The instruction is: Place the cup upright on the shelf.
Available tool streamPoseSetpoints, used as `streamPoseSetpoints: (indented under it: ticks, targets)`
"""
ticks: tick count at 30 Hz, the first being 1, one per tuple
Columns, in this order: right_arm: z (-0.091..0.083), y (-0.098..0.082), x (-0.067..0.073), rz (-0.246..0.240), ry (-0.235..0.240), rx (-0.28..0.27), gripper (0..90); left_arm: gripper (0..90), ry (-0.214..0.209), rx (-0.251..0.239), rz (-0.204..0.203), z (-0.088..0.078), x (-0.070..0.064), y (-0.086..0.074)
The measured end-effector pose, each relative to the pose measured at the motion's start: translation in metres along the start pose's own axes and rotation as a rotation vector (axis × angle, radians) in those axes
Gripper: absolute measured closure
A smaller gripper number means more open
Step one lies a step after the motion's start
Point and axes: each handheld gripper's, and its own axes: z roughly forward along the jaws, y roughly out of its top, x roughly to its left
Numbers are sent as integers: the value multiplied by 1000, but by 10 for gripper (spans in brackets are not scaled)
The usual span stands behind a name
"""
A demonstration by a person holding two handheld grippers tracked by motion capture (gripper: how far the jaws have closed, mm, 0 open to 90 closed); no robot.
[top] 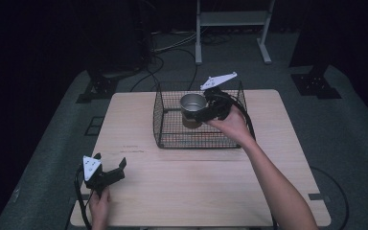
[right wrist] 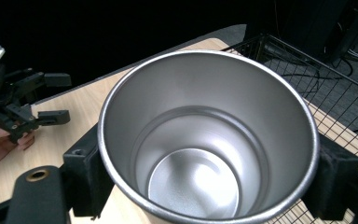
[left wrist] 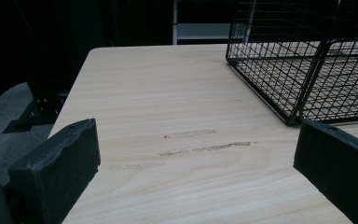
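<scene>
While the right gripper (top: pixel 202 111) is holding the steel cup (top: pixel 192 106) above the wire basket (top: pixel 172 139), the relation that matters is the one between the cup's long axis and the basket floor under it. Its jaws are clamping the cup from two opposite sides just below the rim, so the cup is sitting squarely between them, mouth up and roughly upright; in the right gripper view the cup (right wrist: pixel 207 135) is showing its empty inside, with the basket (right wrist: pixel 335 93) mesh lying beyond and beneath the jaws. The cup's base seems to be hanging inside the basket walls, clear of the mesh floor, though how far clear cannot be told. The left gripper (top: pixel 109 171) is resting well apart at the near left corner of the tabletop (top: pixel 196 187), its jaws standing apart with nothing between them, the basket (left wrist: pixel 307 70) lying ahead of them and to one side. The right hand (top: pixel 232 125) is by far the nearer, so the next move, straight down or straight up along the cup's axis, looks to be its alone.
</scene>
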Motion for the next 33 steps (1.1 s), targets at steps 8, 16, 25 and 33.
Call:
streamPoseSetpoints:
  ticks: [8,16,25,33]
  targets:
    - [9,8,-13,36,-20,7,179,0,0,0,-2,0,0,0]
    - [14,18,-23,61,-44,13,179,0,-1,-2,-4,0,0,0]
    - [22,25,-39,112,-68,-7,179,0,-1,-2,8,0,-1,0]
    - [37,20,-54,158,-103,15,178,0,-4,1,6,0,0,0]
